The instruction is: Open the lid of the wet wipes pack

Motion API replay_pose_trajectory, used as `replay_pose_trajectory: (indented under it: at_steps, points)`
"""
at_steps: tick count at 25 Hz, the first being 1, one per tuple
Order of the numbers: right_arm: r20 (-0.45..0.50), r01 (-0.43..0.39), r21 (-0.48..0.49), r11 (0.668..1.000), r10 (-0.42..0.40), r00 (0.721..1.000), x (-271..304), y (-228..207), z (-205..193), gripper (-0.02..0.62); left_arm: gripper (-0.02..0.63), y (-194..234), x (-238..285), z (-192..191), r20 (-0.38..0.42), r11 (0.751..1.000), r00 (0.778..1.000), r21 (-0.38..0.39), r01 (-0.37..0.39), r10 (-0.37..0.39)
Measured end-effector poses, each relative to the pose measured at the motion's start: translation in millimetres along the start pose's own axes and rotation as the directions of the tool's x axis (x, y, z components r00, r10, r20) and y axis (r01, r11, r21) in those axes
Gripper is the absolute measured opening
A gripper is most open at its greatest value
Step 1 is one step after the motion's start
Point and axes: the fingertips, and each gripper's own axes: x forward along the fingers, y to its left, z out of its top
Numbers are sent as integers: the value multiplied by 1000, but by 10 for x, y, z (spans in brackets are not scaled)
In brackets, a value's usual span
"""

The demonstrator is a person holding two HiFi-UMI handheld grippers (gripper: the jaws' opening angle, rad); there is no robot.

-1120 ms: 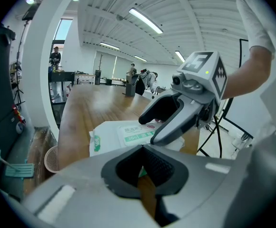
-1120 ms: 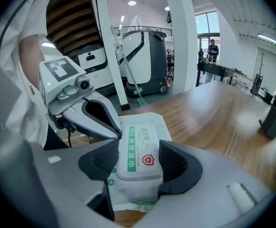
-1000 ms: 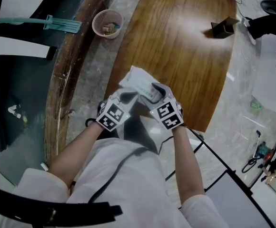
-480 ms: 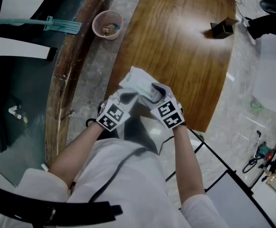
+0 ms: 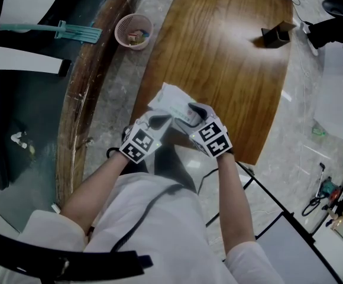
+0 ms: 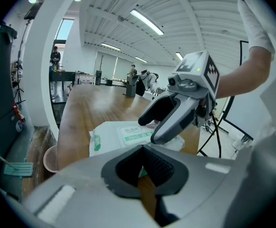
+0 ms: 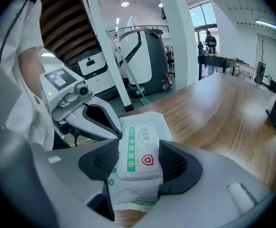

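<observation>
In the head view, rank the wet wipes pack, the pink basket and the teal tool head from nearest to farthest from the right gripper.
1. The wet wipes pack: between the jaws of the right gripper, at the near edge of the table.
2. The pink basket: off the table, up and to the left.
3. The teal tool head: farther left, beyond the basket.

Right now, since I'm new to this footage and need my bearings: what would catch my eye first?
The white wet wipes pack at the near edge of the wooden table stands out, with both claws on it. The right claw brackets its raised lid from either side, while the left claw pinches the pack's edge.
</observation>
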Motion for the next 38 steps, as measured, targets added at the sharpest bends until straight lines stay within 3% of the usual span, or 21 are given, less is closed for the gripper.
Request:
replay_pose_trajectory:
  at_steps: [7, 16, 34, 38]
  points:
    - [33, -80, 86, 993, 78, 996, -22, -4, 45, 267, 3, 13, 4, -21, -10, 1000, 1000, 0, -2, 2]
    - [56, -139, 111, 984, 134, 989, -139, -2, 124, 259, 3, -2, 6, -12, -30, 1000, 1000, -15, -4, 3]
    - [165, -86, 114, 990, 67, 984, -430, -227, 395, 192, 3, 60, -164, 147, -9, 999, 1000, -37, -17, 16]
    - [173, -56, 110, 992, 36, 984, -478, -332, 418, 148, 3, 75, -178, 191, 0, 999, 1000, -39, -26, 26]
